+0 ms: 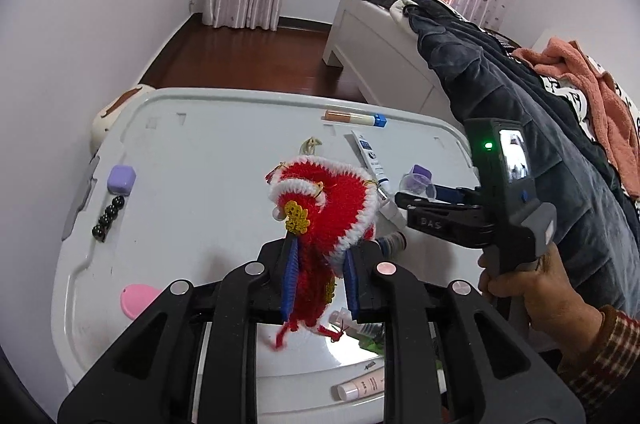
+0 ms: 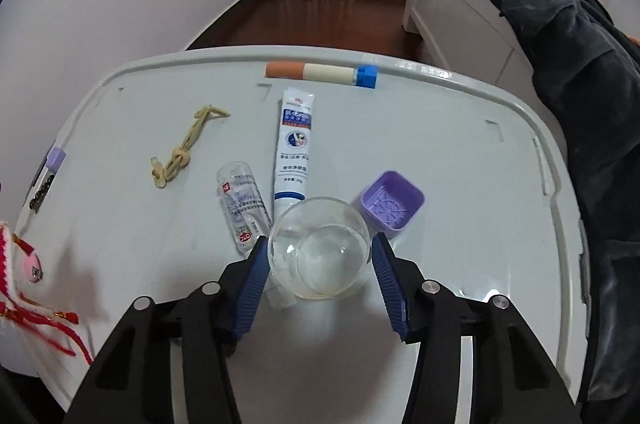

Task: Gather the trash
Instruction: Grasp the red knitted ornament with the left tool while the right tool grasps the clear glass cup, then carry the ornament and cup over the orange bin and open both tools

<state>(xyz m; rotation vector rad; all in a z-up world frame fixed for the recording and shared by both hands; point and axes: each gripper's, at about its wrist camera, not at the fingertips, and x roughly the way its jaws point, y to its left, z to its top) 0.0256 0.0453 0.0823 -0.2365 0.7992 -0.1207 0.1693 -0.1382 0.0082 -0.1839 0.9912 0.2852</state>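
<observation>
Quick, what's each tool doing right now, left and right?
Left tool: shut on the red knitted ornament.
Right tool: open, fingers either side of the clear cup, not gripping.

The left hand-held gripper (image 1: 320, 272) fills the lower centre of its own view, its blue-padded fingers (image 1: 291, 272) drawn in close and clamped. The right hand-held gripper (image 2: 320, 278) sits low in its own view with fingers spread wide apart. At the right edge of the left view, the person's right hand (image 1: 532, 296) grips its handle.
</observation>
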